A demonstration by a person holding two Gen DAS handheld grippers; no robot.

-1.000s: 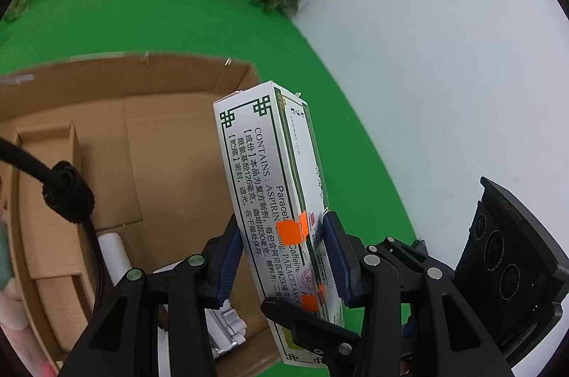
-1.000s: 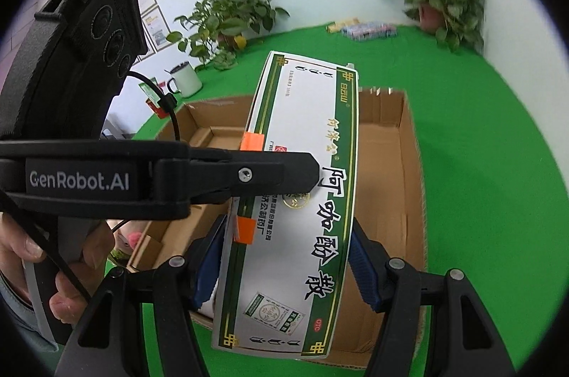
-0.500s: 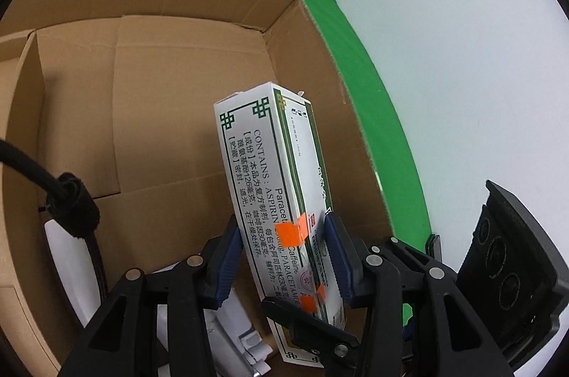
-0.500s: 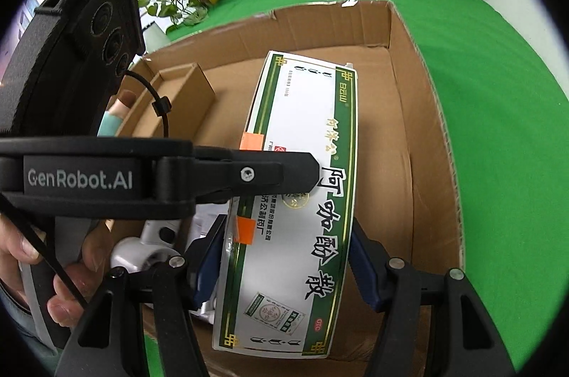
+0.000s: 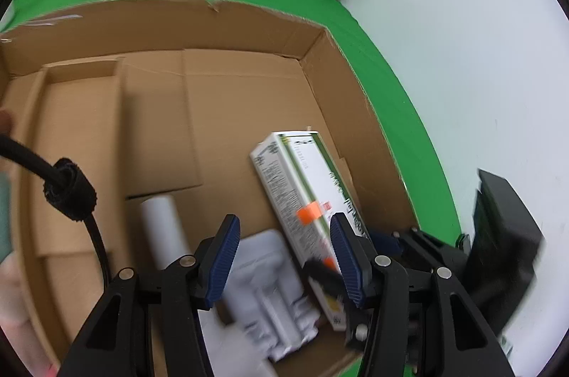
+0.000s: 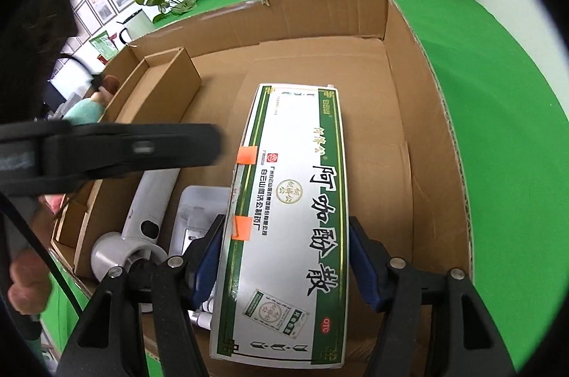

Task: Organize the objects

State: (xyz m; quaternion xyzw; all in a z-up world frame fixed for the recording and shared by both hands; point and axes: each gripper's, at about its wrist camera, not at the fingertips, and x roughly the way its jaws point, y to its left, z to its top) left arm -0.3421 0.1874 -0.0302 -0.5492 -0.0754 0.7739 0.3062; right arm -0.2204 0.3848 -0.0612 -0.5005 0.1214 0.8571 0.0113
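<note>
Now, left wrist: left gripper [image 5: 282, 256] jaws have just been opening, medicine carton [image 5: 306, 199] freed inside cardboard box [image 5: 256, 32]. Right wrist: carton is clamped by right gripper [image 6: 286, 256]; white tray [image 6: 199, 210] may be crushed if dropped.

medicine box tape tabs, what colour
Orange, on the white-and-green medicine box; the tape tabs show best in the right wrist view.

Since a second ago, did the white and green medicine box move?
Yes. The white and green medicine box went down into the brown cardboard box; its walls now surround it, and it rests near the right wall.
</note>
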